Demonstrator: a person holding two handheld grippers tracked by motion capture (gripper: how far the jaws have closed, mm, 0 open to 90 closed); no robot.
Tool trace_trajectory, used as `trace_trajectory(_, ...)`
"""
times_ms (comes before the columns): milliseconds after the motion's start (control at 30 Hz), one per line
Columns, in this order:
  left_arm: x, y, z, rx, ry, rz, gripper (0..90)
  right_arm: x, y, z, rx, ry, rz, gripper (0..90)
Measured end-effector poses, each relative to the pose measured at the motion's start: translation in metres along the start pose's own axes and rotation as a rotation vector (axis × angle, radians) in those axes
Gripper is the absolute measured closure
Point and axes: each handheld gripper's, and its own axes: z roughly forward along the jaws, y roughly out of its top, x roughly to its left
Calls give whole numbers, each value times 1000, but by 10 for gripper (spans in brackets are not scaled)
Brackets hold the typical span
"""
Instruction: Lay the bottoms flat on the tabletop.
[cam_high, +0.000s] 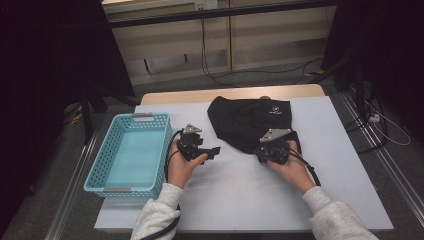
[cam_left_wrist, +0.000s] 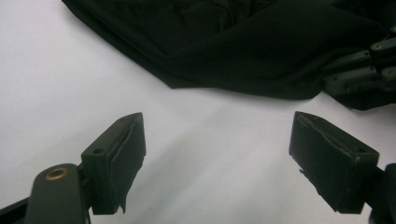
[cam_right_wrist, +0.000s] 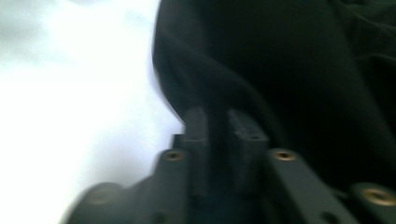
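A black garment lies crumpled on the white table top, right of centre. My right gripper sits at the garment's near edge, and in the right gripper view its jaws are shut on a fold of the black garment, pinched between the pads. My left gripper hovers over bare table to the left of the cloth, pointing toward it. In the left gripper view its jaws stand wide open with nothing between them, and the black garment lies just beyond.
A light blue plastic basket stands at the table's left edge. Cables run across the floor behind the table, and dark equipment stands at the back left and right.
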Motion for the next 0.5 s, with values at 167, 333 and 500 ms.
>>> trace_trajectory(167, 1, 0, -1, -5, 0, -7, 186, -6, 0, -3, 1, 22, 26, 892)
trace_trajectory(333, 2, 2, -4, -17, 0, -9, 187, 0, 10, -21, -74, 113, 62, 892)
trace_trajectory(500, 5, 2, -7, -21, 6, -11, 187, 14, 23, -42, -177, 253, 87, 892)
